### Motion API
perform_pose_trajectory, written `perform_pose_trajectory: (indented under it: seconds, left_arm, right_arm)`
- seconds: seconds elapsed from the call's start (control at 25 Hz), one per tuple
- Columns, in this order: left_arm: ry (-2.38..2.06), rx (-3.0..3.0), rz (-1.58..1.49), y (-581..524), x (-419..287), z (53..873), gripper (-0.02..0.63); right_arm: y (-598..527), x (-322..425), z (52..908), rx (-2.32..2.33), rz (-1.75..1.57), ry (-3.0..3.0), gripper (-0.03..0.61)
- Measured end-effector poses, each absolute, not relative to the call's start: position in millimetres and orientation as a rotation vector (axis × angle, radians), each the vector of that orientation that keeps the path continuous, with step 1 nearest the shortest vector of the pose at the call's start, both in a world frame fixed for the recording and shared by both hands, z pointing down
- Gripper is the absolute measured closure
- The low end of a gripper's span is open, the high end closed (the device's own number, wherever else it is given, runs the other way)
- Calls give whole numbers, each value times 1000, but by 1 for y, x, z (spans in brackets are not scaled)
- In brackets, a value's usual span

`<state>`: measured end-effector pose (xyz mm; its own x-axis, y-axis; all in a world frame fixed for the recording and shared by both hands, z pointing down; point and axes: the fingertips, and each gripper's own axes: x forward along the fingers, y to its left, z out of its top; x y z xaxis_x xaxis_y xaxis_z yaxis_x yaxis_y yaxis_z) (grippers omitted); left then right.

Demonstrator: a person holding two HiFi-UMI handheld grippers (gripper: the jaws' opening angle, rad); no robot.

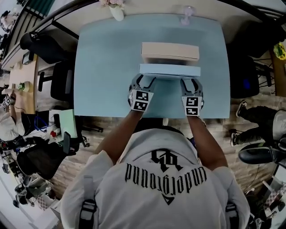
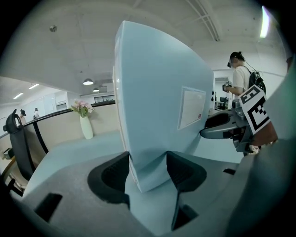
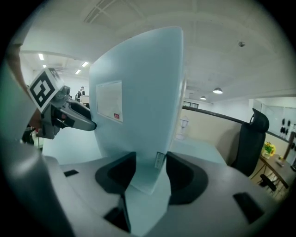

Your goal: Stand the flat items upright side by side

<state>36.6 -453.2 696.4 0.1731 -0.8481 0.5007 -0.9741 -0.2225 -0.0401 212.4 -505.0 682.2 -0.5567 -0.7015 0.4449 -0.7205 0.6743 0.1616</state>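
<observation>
A: The left hand-held gripper (image 1: 145, 80) – is it gripping anything?

B: Yes. In its own view the left hand-held gripper (image 2: 148, 169) has both dark pads pressed flat on the two broad faces of the blue box (image 2: 157, 92), clamped on the left end, with the jaws spread fairly wide to take the box's thickness.

A: And where is that box?

B: The blue box (image 1: 170, 70) stands on its long edge near the middle of the table (image 1: 103, 67), with its narrow top edge facing up. The beige box (image 1: 170, 53) stands upright just beside it at its 12 o'clock, parallel to it. I cannot tell whether the two touch.

A: Anything on the blue box's face?

B: A white label (image 2: 192, 107) sits on the side turned toward the person.

A: And the right end?

B: The right hand-held gripper (image 1: 191, 81) comes in from about 5 o'clock of the box. Its view shows the right hand-held gripper (image 3: 150, 171) closed on the blue box (image 3: 138, 92) in the same way, one pad on each face, and the label (image 3: 109, 101) shows there too.

A: What else is on the table?

B: A white vase (image 1: 117, 12) of flowers stands at the far edge, at roughly 11 o'clock.
</observation>
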Motion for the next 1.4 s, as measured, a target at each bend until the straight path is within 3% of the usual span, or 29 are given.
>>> perform_pose_trajectory:
  seconds: [0.76,1.4]
  left_arm:
    - [-1748,2193,573,-473,29,695,350]
    - [-1850,2294,319,-431,22,593,345]
  right_arm:
    - [-516,208,694,1092,100,-2423,355]
    - [-470,221,592,1128,-38,-2568,347]
